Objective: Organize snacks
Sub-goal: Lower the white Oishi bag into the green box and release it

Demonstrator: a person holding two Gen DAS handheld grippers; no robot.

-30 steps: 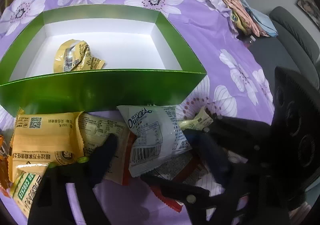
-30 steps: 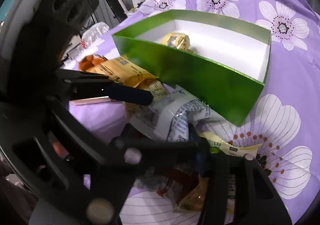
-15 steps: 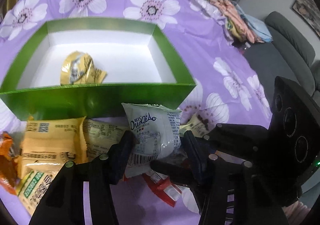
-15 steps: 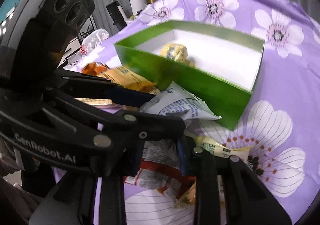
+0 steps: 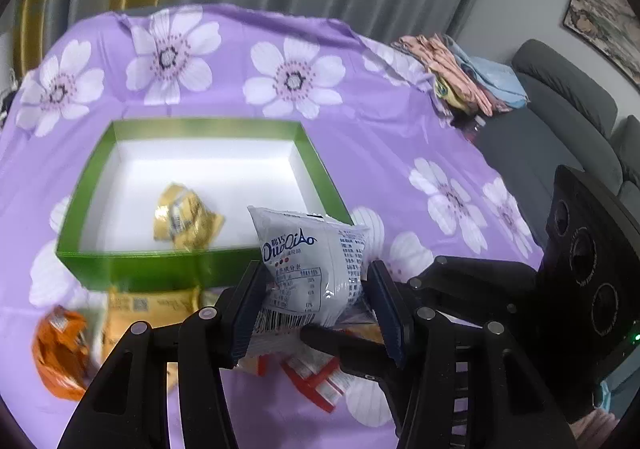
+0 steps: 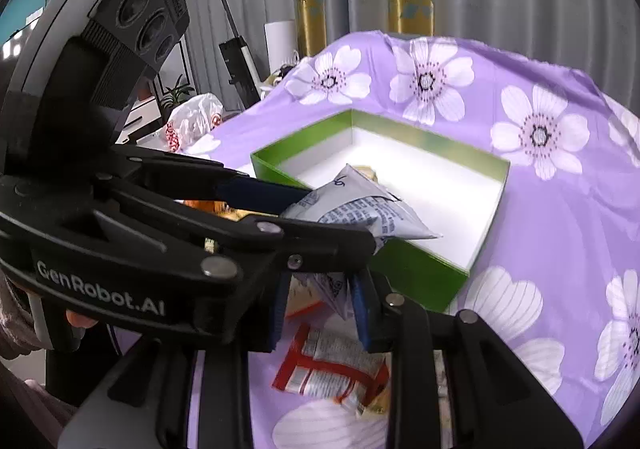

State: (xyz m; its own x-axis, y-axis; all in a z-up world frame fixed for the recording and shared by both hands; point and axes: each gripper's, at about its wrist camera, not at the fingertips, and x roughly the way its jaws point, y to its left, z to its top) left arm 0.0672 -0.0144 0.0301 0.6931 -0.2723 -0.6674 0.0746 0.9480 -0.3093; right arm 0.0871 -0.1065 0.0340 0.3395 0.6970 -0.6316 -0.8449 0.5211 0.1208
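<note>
- White "DuoQiAo" snack packet (image 5: 316, 269) was pinched between the pads of the left claw (image 5: 314, 303), lifted clear of the table, just in front of the green box's near wall.
- Packet: glossy plastic film, puffed pillow shape, barcode and fine print on its face.
- Right claw (image 6: 320, 313) hung low over the pile, its pads close together either side of the packet's lower corner; whether it actually gripped, I could not tell.
- Green box (image 5: 192, 273): shallow rectangular cardboard, white inside, holding one crumpled gold foil wrapper (image 5: 184, 217).
- Progress judged early: one item boxed, a second in hand.
- Left on the purple flowered tablecloth (image 5: 360, 145): yellow packets (image 5: 148, 307), an orange wrapper (image 5: 60, 353), a red-and-white packet (image 6: 332, 365).
</note>
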